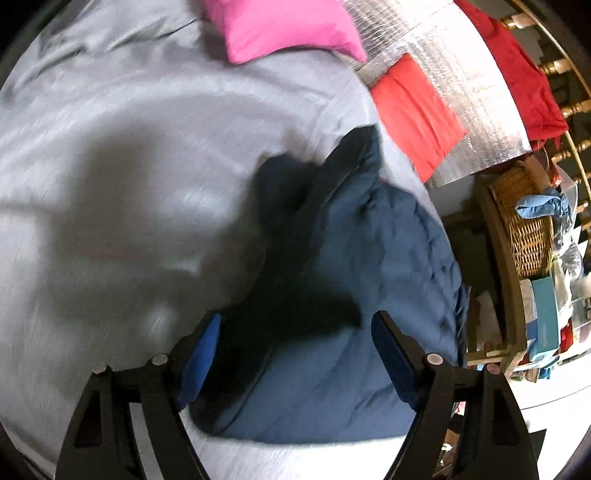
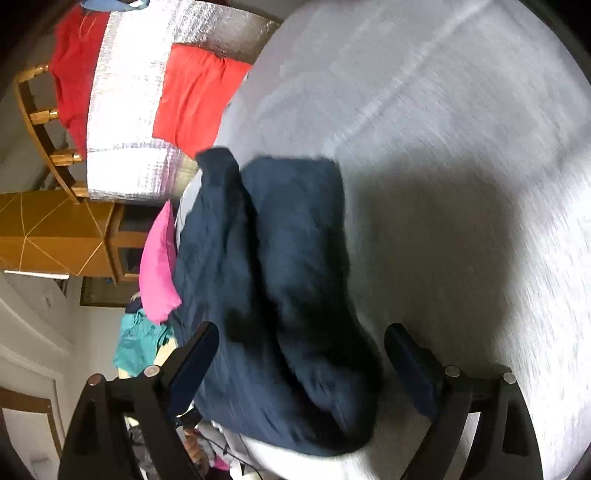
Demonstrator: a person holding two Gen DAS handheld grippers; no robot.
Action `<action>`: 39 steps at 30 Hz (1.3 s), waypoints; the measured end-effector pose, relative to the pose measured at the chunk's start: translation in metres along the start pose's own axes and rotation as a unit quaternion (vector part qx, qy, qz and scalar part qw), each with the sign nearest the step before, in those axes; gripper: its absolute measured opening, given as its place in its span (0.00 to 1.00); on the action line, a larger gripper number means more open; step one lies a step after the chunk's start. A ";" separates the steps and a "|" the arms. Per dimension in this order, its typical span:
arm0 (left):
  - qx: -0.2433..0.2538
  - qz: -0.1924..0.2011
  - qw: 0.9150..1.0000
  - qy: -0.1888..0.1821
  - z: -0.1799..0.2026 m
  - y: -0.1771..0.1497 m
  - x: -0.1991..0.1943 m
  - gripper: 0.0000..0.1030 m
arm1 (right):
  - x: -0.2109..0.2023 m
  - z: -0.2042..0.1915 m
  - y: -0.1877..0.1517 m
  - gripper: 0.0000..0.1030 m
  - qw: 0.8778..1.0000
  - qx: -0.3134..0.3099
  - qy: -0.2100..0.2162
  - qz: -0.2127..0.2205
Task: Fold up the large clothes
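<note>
A dark navy garment (image 1: 351, 280) lies folded in a bundle on the light grey bed sheet (image 1: 129, 166). It also shows in the right wrist view (image 2: 280, 280), near the bed's edge. My left gripper (image 1: 295, 332) is open, its blue pads (image 1: 201, 354) spread above the garment and holding nothing. My right gripper (image 2: 301, 350) is open too, hovering over the same garment, its fingers (image 2: 410, 365) wide apart and empty. Both views are blurred by motion.
A pink pillow (image 1: 284, 26) and a red pillow (image 1: 417, 110) lie at the bed's head against a silver foil sheet (image 1: 476, 122). A wicker basket (image 1: 528, 221) and boxes stand beside the bed. A wooden cabinet (image 2: 55, 232) and teal cloth (image 2: 140, 343) sit off the bed's side.
</note>
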State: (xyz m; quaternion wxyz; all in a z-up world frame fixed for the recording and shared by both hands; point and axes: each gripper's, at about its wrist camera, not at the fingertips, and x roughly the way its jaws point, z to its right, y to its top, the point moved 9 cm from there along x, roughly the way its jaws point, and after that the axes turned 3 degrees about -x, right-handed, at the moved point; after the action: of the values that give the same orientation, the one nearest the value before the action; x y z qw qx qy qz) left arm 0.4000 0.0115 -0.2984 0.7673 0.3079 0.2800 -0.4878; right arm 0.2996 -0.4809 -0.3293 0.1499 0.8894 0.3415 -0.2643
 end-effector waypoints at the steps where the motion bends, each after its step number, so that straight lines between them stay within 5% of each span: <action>1: -0.006 -0.004 1.000 -0.004 -0.006 -0.005 0.000 0.80 | 0.000 -0.001 -0.007 0.90 1.000 0.002 0.010 -0.005; 9: -0.023 0.019 0.998 -0.050 -0.014 -0.027 -0.020 0.89 | 0.026 -0.013 -0.036 0.96 0.999 -0.024 -0.003 -0.034; 13: -0.021 -0.001 0.999 -0.025 -0.020 -0.028 0.000 0.89 | 0.044 -0.026 -0.038 0.99 0.998 -0.060 -0.020 -0.026; 19: -0.029 -0.004 0.999 -0.024 -0.021 -0.026 0.014 0.89 | 0.061 -0.043 -0.039 0.75 0.991 -0.114 -0.066 0.005; 21: -0.019 0.002 0.999 -0.029 -0.016 -0.026 0.013 0.70 | 0.059 -0.044 -0.033 0.63 0.994 -0.098 -0.052 0.016; 24: 0.005 0.023 0.999 -0.043 0.003 -0.025 0.004 0.58 | 0.049 -0.055 -0.028 0.51 0.991 -0.115 -0.045 0.046; 28: 0.053 0.059 0.995 -0.055 0.024 -0.023 -0.009 0.59 | 0.030 -0.086 -0.027 0.51 0.980 -0.170 -0.015 0.101; 32: 0.002 0.021 1.000 -0.015 -0.007 -0.027 0.007 0.66 | 0.049 -0.042 -0.022 0.65 0.992 -0.097 -0.062 0.048; 34: -0.021 0.017 0.999 -0.022 -0.014 -0.029 0.003 0.70 | 0.049 -0.036 -0.021 0.66 0.995 -0.075 -0.050 0.040; 39: -0.009 0.059 0.998 -0.001 -0.020 -0.040 -0.029 0.73 | 0.018 -0.031 -0.029 0.74 0.994 -0.060 -0.057 0.069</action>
State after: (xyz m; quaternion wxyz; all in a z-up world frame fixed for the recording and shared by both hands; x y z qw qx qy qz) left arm 0.3495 0.0301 -0.2980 0.7978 0.3159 0.2652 -0.4398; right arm 0.3020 -0.4366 -0.3168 0.2398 0.8838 0.2859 -0.2823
